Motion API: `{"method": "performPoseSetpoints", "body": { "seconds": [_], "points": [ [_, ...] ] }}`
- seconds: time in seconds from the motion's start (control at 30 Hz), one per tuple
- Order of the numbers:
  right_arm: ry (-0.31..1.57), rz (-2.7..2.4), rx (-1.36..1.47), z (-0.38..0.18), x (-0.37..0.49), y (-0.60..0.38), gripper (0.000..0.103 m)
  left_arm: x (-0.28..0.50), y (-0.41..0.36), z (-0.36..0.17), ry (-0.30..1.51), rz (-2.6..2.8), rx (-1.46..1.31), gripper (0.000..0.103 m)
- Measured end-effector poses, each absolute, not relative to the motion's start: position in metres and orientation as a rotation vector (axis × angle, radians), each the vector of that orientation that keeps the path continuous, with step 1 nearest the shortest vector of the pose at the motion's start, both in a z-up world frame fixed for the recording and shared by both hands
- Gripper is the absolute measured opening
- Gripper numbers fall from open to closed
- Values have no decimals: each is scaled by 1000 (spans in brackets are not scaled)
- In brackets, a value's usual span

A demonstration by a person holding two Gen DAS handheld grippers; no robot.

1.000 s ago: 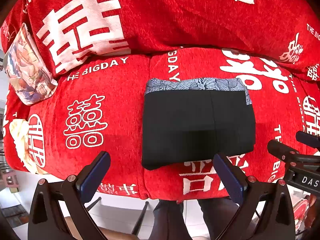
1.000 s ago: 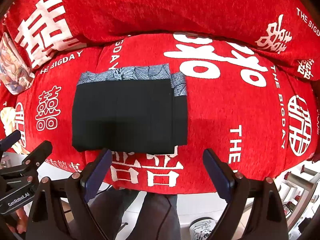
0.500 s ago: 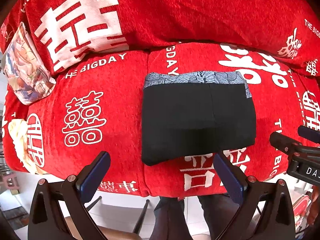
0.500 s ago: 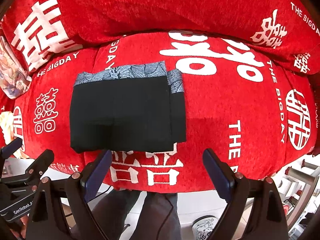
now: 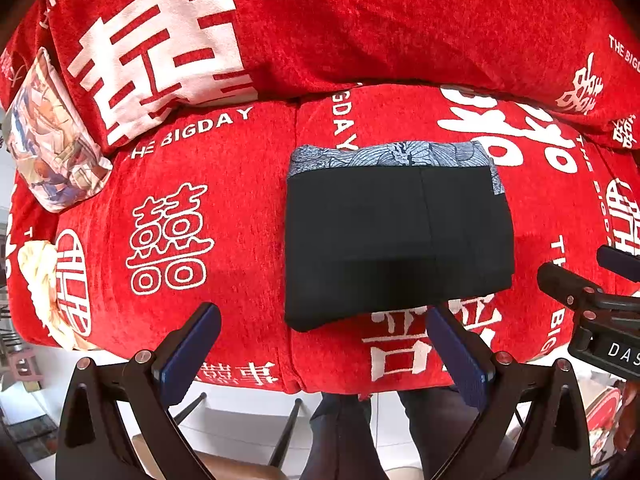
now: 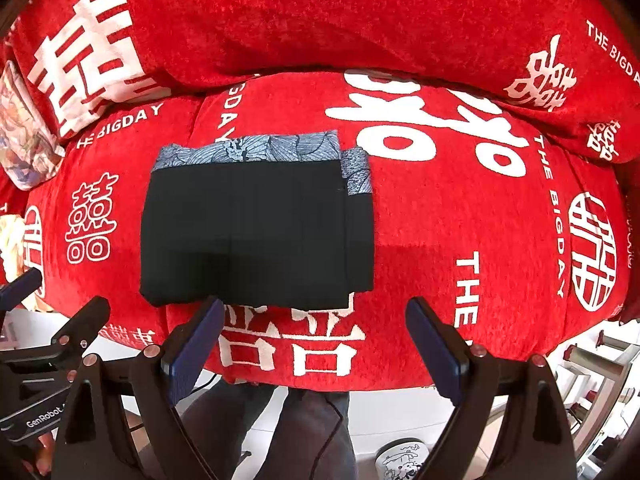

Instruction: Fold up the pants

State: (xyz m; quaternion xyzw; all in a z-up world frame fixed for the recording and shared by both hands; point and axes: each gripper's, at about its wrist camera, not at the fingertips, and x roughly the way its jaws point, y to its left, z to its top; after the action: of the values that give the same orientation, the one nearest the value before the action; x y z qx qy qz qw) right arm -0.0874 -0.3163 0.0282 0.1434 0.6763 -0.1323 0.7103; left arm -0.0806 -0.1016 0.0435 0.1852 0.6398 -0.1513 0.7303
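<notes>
Black pants [image 5: 396, 240] folded into a flat rectangle, grey patterned waistband at far edge, lying on red chenille sofa seat [image 5: 208, 216]. Left gripper [image 5: 320, 344] and right gripper [image 6: 316, 340] hover at the seat's near edge, fingers wide apart, holding nothing.

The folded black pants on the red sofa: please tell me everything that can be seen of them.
The folded black pants with a blue-grey patterned waistband lie flat as a compact rectangle on the red printed sofa seat cushion. The cloth looks smooth and matte. The waistband runs along the far edge; a lower layer sticks out on the right side. Neither open gripper touches them.
</notes>
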Motion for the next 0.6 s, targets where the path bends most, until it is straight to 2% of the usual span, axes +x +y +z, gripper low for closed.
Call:
{"method": "performPoseSetpoints", "body": {
  "seconds": [0.6],
  "points": [
    [1505, -299, 313, 26, -85, -317, 93, -82, -106, 44, 1387, -366, 423, 103]
  ]
}}
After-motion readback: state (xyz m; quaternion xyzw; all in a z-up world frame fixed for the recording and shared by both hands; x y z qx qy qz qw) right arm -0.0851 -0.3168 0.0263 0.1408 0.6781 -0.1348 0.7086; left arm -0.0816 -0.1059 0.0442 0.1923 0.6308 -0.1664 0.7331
